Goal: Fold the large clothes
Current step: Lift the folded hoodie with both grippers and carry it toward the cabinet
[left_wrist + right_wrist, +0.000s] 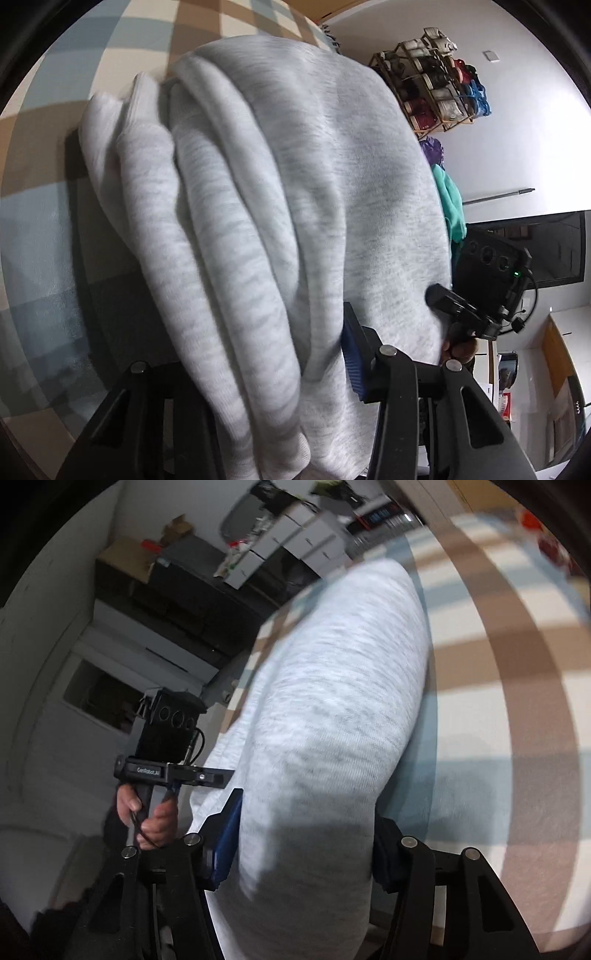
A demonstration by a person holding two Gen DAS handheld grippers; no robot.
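Left wrist: the left gripper (258, 373) was clamped on a thick fold of the grey garment (295, 192), bunched over the checked cloth (48, 122).

Right wrist: the right gripper (306, 845) pinched the garment (332, 701) too, lifted above the cloth (517, 664).

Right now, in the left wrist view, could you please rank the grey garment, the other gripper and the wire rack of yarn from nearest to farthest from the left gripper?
1. Grey garment: bunched between the left gripper fingers, filling the centre.
2. Right gripper: at the garment's right edge, low right.
3. Wire rack of yarn: against the far wall, upper right.
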